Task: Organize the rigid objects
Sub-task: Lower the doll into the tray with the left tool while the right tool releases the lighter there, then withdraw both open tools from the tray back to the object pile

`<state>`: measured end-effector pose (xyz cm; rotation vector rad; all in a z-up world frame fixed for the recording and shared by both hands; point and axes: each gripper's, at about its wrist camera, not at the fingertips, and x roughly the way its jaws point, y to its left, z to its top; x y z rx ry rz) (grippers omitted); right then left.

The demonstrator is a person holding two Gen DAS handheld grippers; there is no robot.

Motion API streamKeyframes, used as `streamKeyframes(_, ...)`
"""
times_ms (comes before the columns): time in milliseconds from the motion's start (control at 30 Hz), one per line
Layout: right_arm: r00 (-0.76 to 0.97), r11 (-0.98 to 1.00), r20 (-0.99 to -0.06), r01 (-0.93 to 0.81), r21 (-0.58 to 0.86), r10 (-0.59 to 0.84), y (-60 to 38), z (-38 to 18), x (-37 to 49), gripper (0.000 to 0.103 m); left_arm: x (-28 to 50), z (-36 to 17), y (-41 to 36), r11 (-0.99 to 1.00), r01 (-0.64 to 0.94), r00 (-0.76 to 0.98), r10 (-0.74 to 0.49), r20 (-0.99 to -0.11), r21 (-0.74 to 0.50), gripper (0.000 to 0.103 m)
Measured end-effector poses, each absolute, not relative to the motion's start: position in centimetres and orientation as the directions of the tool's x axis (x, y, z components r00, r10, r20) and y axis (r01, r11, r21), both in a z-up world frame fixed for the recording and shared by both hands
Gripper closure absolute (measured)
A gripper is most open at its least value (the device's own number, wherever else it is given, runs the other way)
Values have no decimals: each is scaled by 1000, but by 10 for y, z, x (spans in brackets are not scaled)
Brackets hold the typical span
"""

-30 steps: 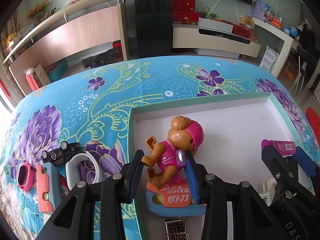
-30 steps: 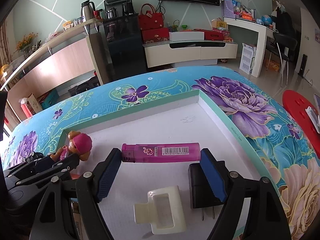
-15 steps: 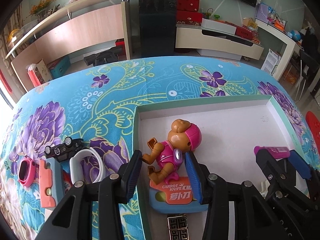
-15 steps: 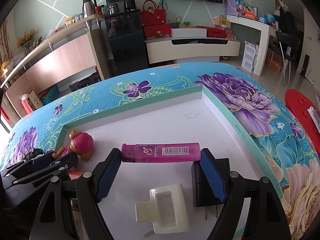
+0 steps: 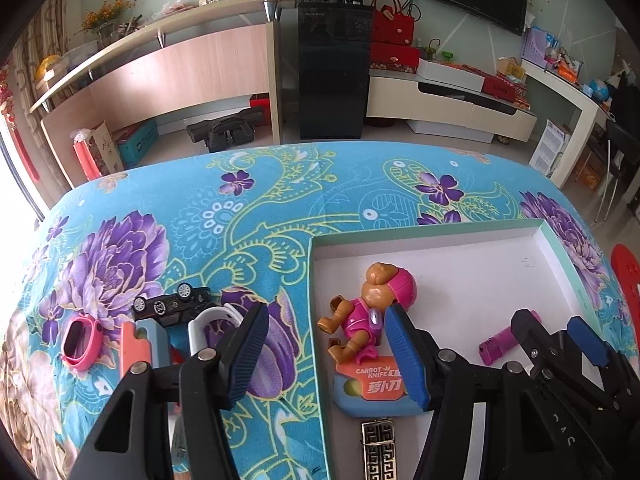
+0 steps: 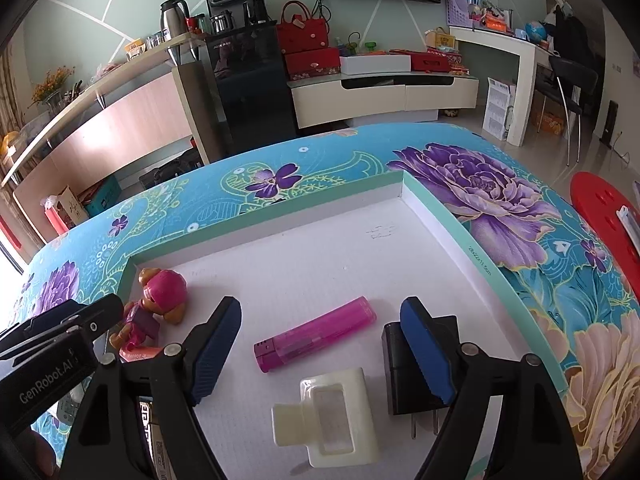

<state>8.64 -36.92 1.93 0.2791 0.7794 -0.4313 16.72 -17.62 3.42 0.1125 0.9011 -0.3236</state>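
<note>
Left wrist view: our left tongs (image 5: 326,350) gape empty, toy dog (image 5: 368,312) by the right finger; our right tongs (image 6: 320,350) gape over the lighter (image 6: 314,334).

toy dog (image 5: 370,312) in tray (image 5: 424,235), lighter (image 6: 314,334) right

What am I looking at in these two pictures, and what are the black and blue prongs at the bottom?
Those prongs are hand-held tongs, one in each of a person's hands, each carrying a fisheye camera that looks along its fingers. One picture comes from the left tongs, the other from the right tongs. Both are open and hold nothing. On the blue floral tablecloth sits a shallow white cardboard box. In it lie a pink-helmeted brown toy puppy, a translucent pink lighter, a black plug adapter and a cream plastic clip. Outside the box lie a small black toy car and a pink wristwatch.
</note>
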Motion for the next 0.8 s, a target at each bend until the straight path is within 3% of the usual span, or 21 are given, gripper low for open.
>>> streamKeyframes(267,644,885,-722,456,96,-254,-364,22,88,20,174,30,-145,977,214,595,-151,-789,-25,28)
streamKeyframes(400,652,891,-717,443,96,-247,-360,22,90,19,175,27,-133,984,175,604,-129,-787,-27,13)
streamKeyframes(500,655,896,-715,434,90,-245,-357,23,91,4,173,26,-126,988,152,613,-118,-781,-30,2)
streamKeyframes(533,659,898,-712,431,91,-244,-356,23,91,3,173,26,-123,990,142,619,-109,-778,-26,0)
streamKeyframes(800,672,911,-705,402,91,-225,-345,26,95,3,169,28,-95,998,59,645,-50,-762,-15,0)
